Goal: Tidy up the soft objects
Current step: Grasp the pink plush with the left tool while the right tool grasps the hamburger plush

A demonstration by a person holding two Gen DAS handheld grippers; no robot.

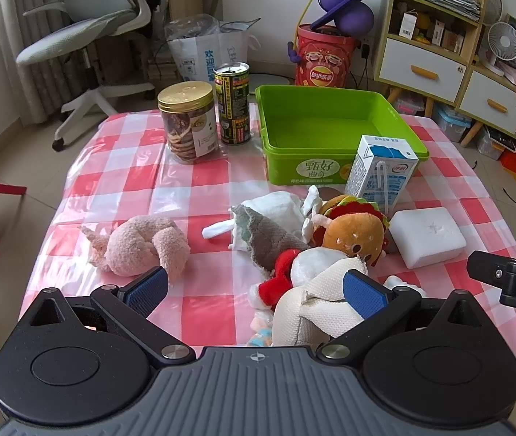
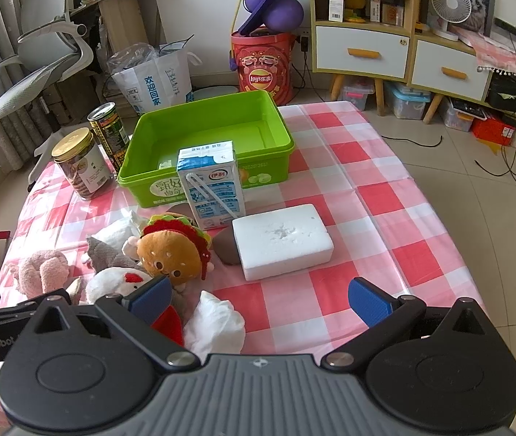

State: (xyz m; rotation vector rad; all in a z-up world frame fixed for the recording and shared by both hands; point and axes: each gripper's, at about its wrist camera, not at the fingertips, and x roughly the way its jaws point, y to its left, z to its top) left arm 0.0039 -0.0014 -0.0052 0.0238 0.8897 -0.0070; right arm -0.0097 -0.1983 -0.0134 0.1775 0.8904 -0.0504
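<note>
Fuzzy pink plush [image 1: 138,245] beside ribbed blue pads [image 1: 147,289].

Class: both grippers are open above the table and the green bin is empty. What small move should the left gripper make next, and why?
Probably lower the left gripper and close its jaws on the cream plush lying between them. It is the nearest soft item, and the green bin holds nothing yet.

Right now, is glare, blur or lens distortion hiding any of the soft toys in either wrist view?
Left wrist view: sharp, with daylight glare on the glossy red-and-white checked tablecloth near the pink plush toy, which stays clear. Right wrist view: fisheye bending curves the table edges, a dark blurred band covers the left border, and the burger-shaped plush toy is crisp; the open left gripper and right gripper block the nearest toys.
</note>
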